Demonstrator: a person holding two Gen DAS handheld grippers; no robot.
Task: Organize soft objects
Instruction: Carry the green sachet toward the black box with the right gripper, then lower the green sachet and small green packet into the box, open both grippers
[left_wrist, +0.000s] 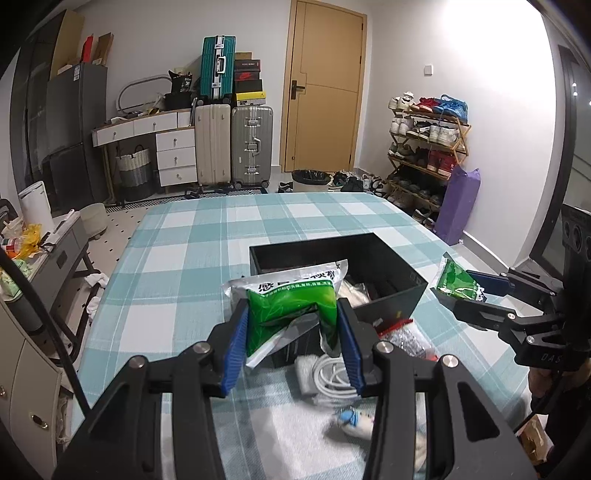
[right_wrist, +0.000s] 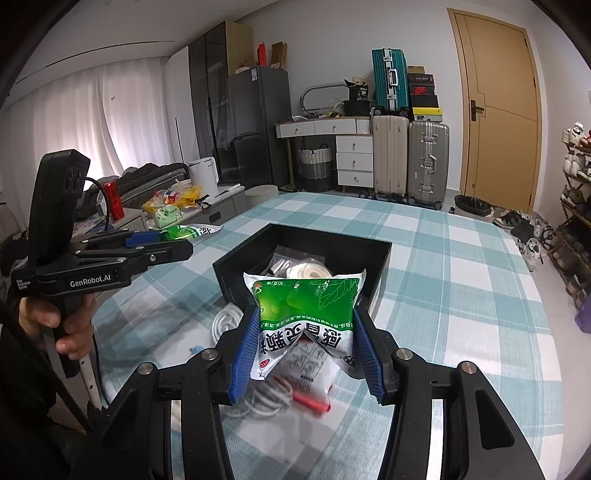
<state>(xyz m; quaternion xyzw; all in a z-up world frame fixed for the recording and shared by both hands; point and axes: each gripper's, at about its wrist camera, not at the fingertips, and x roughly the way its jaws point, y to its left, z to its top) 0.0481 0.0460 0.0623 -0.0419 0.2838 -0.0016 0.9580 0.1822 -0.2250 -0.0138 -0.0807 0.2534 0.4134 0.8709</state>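
While a black box (left_wrist: 391, 291) sits open on the checked counter (left_wrist: 192, 236), two crumpled green-and-white sachets are seen pinched between blue pads above it: one (left_wrist: 291, 306) is clenched in the left claw (left_wrist: 291, 350), the other (right_wrist: 306, 317) in the right claw (right_wrist: 304, 354), just short of the box.

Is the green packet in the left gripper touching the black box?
Apart. The right wrist view shows the left gripper holding its green packet out to the side of the black box, with checked bedcover visible between them.
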